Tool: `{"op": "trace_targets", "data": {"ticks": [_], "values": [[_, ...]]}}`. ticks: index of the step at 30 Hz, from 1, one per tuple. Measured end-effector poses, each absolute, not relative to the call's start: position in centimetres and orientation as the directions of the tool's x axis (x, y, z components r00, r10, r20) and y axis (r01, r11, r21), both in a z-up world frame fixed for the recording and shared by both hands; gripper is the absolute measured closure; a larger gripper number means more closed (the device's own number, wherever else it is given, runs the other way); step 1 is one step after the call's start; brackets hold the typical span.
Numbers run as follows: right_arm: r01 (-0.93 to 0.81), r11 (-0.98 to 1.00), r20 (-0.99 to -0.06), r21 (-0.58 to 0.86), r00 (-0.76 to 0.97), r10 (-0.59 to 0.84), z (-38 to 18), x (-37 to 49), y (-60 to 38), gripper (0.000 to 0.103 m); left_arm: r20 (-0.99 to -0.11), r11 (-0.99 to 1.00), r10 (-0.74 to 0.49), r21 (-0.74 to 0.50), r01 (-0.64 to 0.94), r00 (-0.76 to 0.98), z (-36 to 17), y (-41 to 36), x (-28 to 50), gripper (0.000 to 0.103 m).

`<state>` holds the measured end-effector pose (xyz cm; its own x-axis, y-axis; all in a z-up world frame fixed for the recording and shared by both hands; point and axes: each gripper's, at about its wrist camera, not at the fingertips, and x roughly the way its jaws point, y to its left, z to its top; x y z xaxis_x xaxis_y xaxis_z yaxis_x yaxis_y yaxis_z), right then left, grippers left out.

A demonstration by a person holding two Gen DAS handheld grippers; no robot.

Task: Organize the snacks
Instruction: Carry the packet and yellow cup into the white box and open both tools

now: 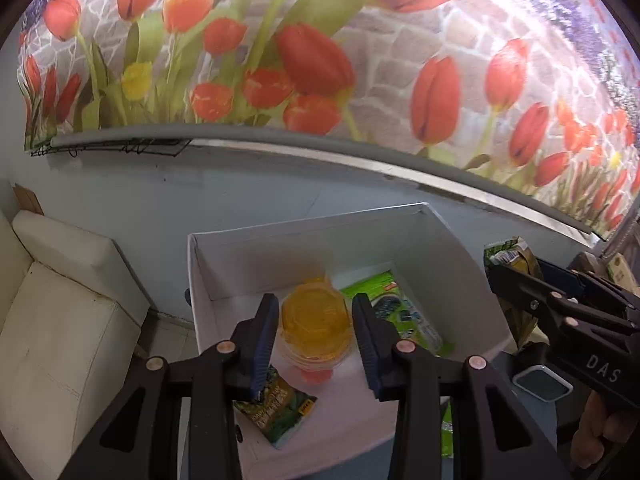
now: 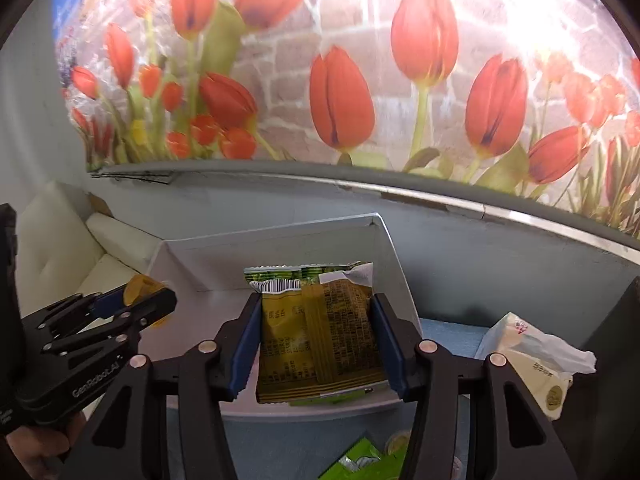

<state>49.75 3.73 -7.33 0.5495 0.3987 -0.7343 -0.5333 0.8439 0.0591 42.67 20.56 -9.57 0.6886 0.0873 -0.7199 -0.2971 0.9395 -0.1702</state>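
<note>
Both hands hover at the white box: the left gripper pinches a yellow jelly cup directly above its floor, while the right gripper clamps an olive snack packet at its near wall.

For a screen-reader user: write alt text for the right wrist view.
The right gripper holds a yellow-green snack packet between its blue pads, above a white box. At left, the left gripper carries a yellow jelly cup. A red tulip mural fills the wall behind, and a white tissue pack lies at right.
</note>
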Motion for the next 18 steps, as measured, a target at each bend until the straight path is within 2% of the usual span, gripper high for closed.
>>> {"op": "trace_targets", "data": {"ticks": [5, 6, 7, 8, 9, 18], "values": [[-0.526, 0.849, -0.735, 0.054, 0.554, 0.39, -8.9, 50.6, 4.8, 0.044, -0.728, 0.944, 0.094, -0.15, -0.293, 0.679, -10.4, 21.2, 43.1, 0.058], [-0.526, 0.848, -0.738, 0.062, 0.548, 0.394, -9.0, 50.7, 4.8, 0.042, -0.733, 0.944, 0.087, -0.156, -0.291, 0.675, -10.4, 21.3, 43.1, 0.05], [-0.535, 0.842, -0.743, 0.062, 0.539, 0.397, -9.1, 50.7, 4.9, 0.028, -0.738, 0.945, 0.065, -0.171, -0.279, 0.671, -10.5, 21.4, 43.1, 0.033], [-0.541, 0.84, -0.739, 0.035, 0.552, 0.387, -9.1, 50.5, 5.0, 0.017, -0.737, 0.947, 0.052, -0.178, -0.268, 0.673, -10.5, 21.4, 43.0, 0.025], [-0.537, 0.844, -0.721, -0.008, 0.587, 0.366, -8.9, 50.1, 5.0, 0.016, -0.727, 0.947, 0.065, -0.172, -0.273, 0.683, -10.3, 21.5, 42.7, 0.016], [-0.552, 0.834, -0.663, -0.02, 0.631, 0.402, -6.8, 48.5, 3.5, 0.016, -0.693, 0.946, 0.078, -0.174, -0.272, 0.716, -8.7, 21.6, 40.9, 0.011]]}}
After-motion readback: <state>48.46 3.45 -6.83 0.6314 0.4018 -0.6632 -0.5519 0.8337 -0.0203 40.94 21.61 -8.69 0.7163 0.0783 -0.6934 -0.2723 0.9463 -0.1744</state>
